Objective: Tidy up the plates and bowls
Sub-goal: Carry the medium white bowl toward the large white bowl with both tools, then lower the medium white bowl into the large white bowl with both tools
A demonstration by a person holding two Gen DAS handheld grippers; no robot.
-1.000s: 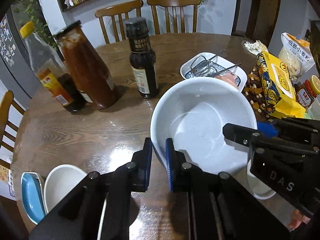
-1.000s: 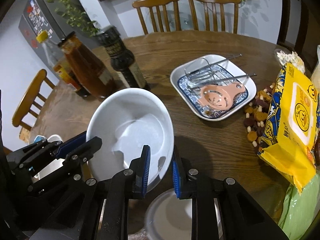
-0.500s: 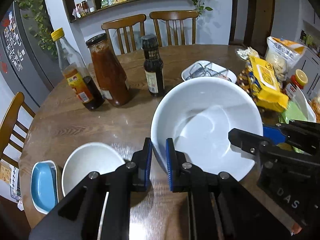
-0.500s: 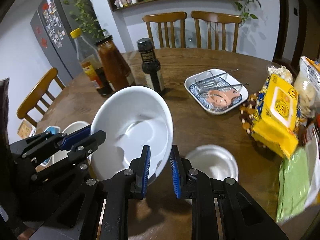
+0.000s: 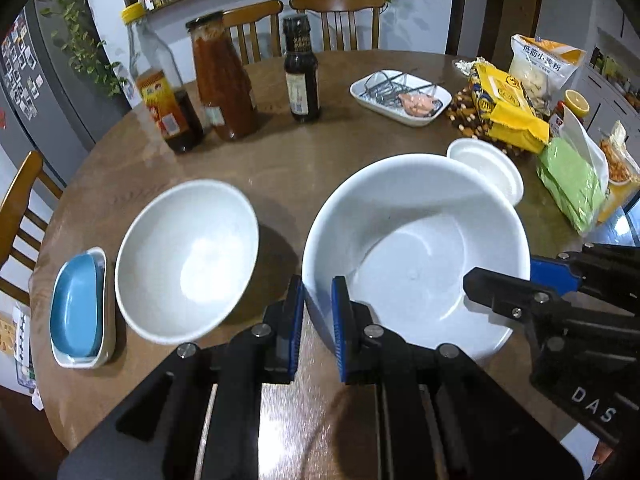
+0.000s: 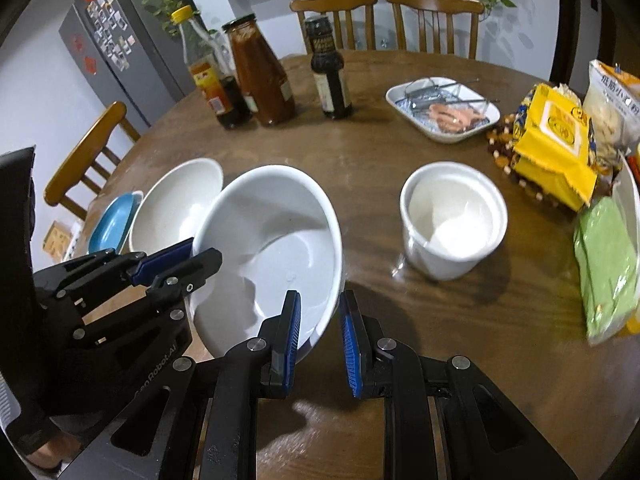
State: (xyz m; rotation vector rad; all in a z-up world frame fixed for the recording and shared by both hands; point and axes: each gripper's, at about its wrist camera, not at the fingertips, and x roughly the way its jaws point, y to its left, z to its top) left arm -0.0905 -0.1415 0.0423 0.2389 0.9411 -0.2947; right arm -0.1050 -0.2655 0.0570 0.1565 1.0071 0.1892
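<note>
Both grippers, left (image 5: 318, 312) and right (image 6: 318, 322), pinch the big bowl's (image 5: 416, 252) rim nearly shut, probably nesting it next into the bowl (image 5: 186, 260) near the table's (image 5: 280, 168) left edge.

A large white bowl (image 5: 416, 248) is being gripped at its near rim by the left gripper (image 5: 318, 312), and at its right side by the right gripper (image 5: 516, 280). It is being held above a round wooden table (image 5: 280, 160). A smaller white bowl (image 5: 188, 256) is being seen just left, beside a blue dish (image 5: 76, 308).
</note>
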